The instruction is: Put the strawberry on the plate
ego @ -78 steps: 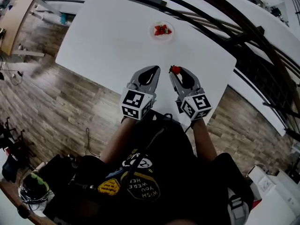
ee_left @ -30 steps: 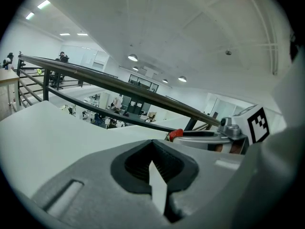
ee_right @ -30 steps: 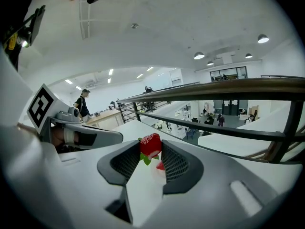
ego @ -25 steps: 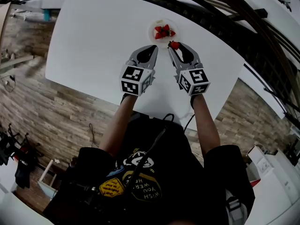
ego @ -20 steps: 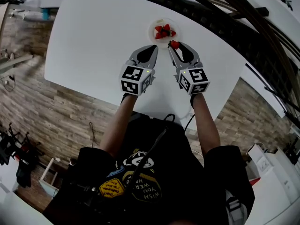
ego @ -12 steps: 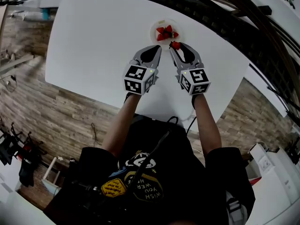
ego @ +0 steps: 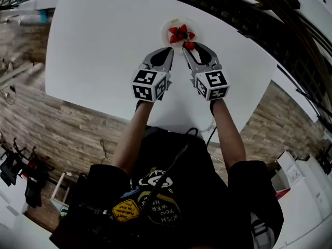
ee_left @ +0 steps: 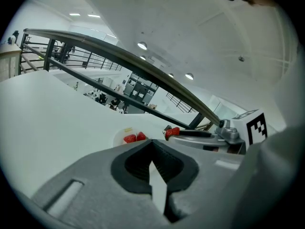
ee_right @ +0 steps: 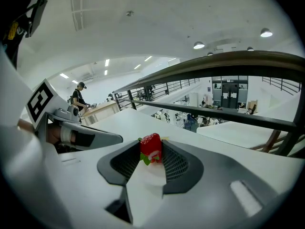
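Observation:
A small white plate [ego: 168, 27] stands on the far part of the white table, with two or three red strawberries [ego: 179, 33] on it. My right gripper [ego: 188, 45] is shut on another strawberry [ego: 190, 45], held at the plate's near right edge. In the right gripper view this strawberry [ee_right: 151, 149] sits pinched between the pads, green leaves pointing down. My left gripper [ego: 168, 51] hovers beside it, just left of the plate, shut with nothing in it. The left gripper view shows the plate [ee_left: 120, 138], its strawberries [ee_left: 135, 138] and the held strawberry [ee_left: 172, 132] ahead.
The white table [ego: 104, 45] spreads wide to the left of the plate. Dark metal railings [ego: 249, 14] run just beyond its far edge. Wooden floor [ego: 62, 128] lies below its near edge.
Both grippers have moved forward from the table's near edge up to the plate, the right one carrying the strawberry. In the last second the strawberry crept closer to the plate's rim.

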